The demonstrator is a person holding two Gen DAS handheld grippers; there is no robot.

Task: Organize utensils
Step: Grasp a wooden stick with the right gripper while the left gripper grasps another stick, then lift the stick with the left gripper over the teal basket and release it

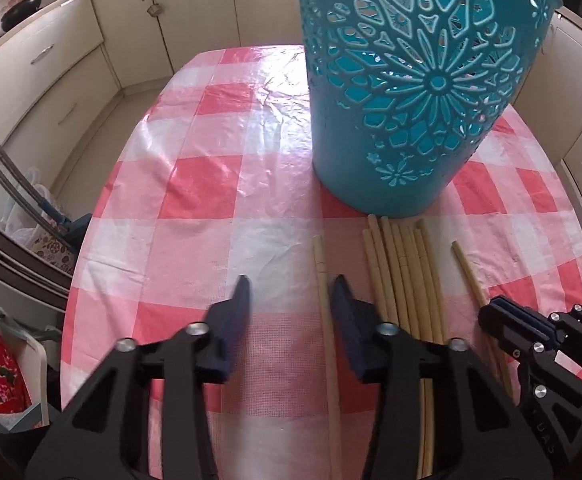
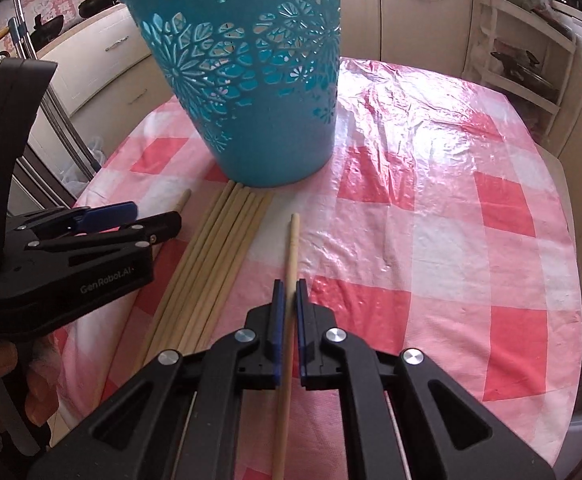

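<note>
A tall teal cut-out basket stands upright on the red-and-white checked table. In front of it lies a bundle of several pale wooden chopsticks. One loose chopstick lies left of the bundle, between the fingers of my left gripper, close to the right finger; the jaws stand apart and the left pad does not touch it. My left gripper shows side-on in the right wrist view. Another single chopstick lies right of the bundle, and my right gripper is shut on it.
The checked tablecloth stretches bare to the right of the basket and, in the left wrist view, to its left. Cream cabinets ring the table; pans sit on the counter. A shelf rack stands far right. A hand holds the left gripper.
</note>
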